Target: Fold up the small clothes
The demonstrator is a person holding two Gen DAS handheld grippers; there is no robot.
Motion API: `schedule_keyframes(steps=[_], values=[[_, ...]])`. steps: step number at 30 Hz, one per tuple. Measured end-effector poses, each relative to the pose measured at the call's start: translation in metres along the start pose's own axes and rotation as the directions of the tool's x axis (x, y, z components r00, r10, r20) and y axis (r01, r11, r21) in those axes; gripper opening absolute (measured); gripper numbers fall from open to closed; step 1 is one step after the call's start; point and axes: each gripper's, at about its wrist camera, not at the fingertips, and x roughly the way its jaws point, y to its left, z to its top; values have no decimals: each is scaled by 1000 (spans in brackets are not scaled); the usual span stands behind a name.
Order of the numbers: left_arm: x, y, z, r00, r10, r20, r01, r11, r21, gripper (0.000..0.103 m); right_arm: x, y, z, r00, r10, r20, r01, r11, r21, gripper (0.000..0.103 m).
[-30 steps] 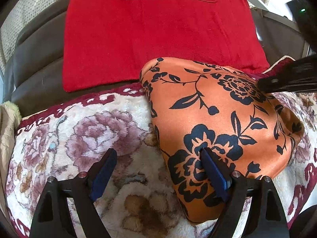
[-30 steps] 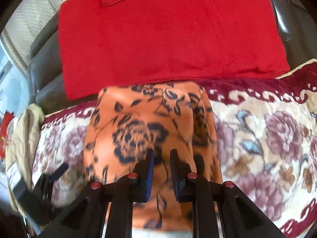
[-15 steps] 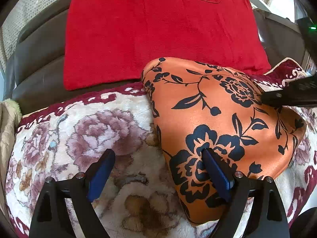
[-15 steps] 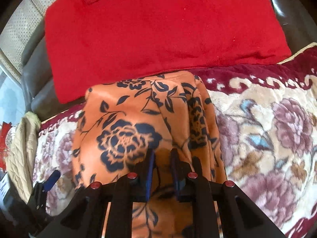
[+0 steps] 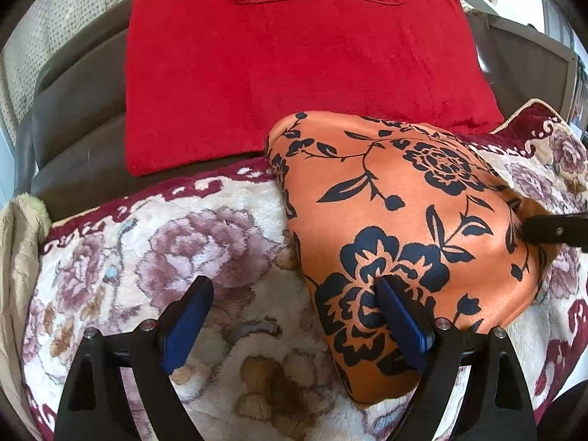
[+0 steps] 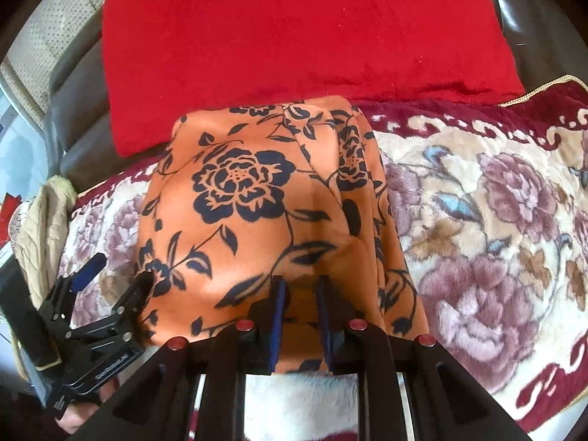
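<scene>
Between right tongs, seemingly pinched, orange garment

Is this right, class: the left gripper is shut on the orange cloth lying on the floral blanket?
No. The left gripper is open, one finger resting on the orange cloth, as the left wrist view shows. The cloth does lie on the floral blanket.

Black gripper frames, blue pads, red screws.

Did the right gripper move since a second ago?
Yes. In the left wrist view, the right gripper has slid down and toward the right edge, away from the red cushion, across the orange cloth.
</scene>
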Motion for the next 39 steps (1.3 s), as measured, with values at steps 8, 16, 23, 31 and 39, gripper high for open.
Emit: schedule_keyframes(steps=[8, 16, 23, 31, 39], values=[[-10, -3, -1, 1000, 20, 17, -20, 999, 27, 90, -22, 0, -6, 998, -18, 55, 18, 1000, -2, 21], [-6, 3, 0, 1000, -16, -4, 16, 1000, 16, 91, 10, -8, 0, 999, -27, -21, 27, 1000, 10, 22], [-13, 22, 12, 998, -32, 46, 35, 996, -81, 91, -1, -4, 39, 999, -2, 41, 1, 1000, 19, 22], [15, 10, 4, 1000, -10, -29, 9, 1000, -21, 92, 70, -9, 79, 999, -37, 23, 35, 998, 60, 22], [-8, 14, 7, 999, -11, 46, 13, 999, -35, 92, 31, -16, 60, 997, 4, 76, -9, 998, 55, 22]])
